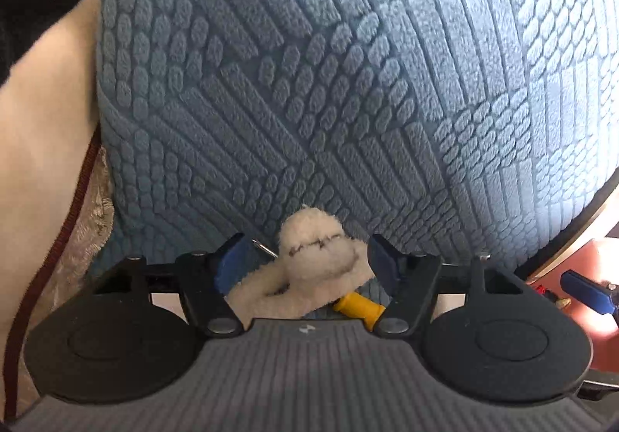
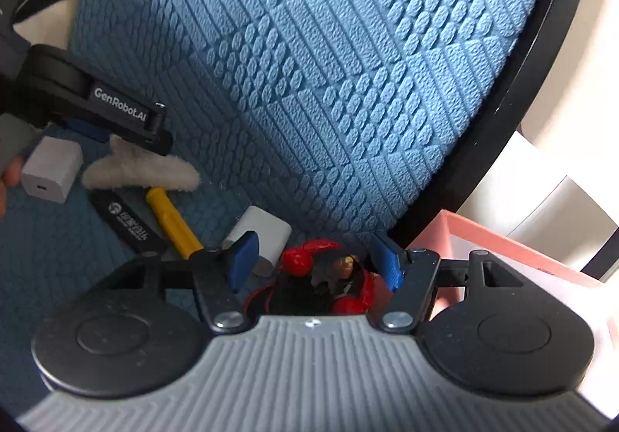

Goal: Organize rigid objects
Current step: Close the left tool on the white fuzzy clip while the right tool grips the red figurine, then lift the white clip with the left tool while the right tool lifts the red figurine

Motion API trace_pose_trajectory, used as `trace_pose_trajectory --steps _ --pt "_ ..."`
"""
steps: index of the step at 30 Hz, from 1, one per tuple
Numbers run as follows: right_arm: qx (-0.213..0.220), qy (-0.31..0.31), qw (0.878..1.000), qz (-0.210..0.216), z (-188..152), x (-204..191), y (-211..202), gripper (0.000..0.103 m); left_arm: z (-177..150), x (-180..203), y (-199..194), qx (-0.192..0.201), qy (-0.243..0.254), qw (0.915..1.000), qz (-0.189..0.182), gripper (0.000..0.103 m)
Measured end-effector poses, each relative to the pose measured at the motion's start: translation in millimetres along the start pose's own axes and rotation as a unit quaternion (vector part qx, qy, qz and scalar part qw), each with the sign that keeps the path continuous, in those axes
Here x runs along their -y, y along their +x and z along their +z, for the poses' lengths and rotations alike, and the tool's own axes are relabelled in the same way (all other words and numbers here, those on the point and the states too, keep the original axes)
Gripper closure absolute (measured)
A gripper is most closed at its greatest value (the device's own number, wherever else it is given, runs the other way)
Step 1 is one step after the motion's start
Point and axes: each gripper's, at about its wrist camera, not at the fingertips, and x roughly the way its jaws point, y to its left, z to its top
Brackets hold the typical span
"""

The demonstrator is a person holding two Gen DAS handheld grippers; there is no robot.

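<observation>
The cushion [image 2: 309, 64] is blue with a raised woven block pattern. A cream fluffy toy [image 1: 313, 265] lies over a yellow-handled screwdriver [image 2: 172, 221], near white chargers [image 2: 52, 168], a red-and-black figure [image 2: 317, 277] and a pink box [image 2: 503, 250].

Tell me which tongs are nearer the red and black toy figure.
Right. The right tongs straddle the red and black toy figure, which sits between their blue pads. The left tongs are off to the side, around a fluffy white hair clip.
</observation>
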Motion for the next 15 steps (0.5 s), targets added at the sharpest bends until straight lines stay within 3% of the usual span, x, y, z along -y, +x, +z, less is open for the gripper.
trace_pose_trajectory --steps 4,9,11,13,15 --pt "-0.001 -0.010 1.000 -0.010 -1 -3 0 0.037 -6 4 14 -0.010 0.009 0.9999 0.009 0.034" --pt "-0.007 -0.026 0.999 -0.021 -3 -11 7 0.037 -11 17 26 -0.010 0.030 0.9992 0.025 0.051" --pt "-0.011 -0.032 0.999 -0.028 -6 -15 10 0.043 -7 27 26 -0.009 0.041 0.9987 0.027 0.062" --pt "-0.006 -0.043 0.998 -0.039 -8 -20 11 0.051 -6 30 24 -0.008 0.042 0.9988 0.024 0.063" --pt "-0.005 -0.040 0.998 -0.039 -8 -21 9 0.053 -6 31 21 -0.008 0.036 0.9991 0.021 0.063"
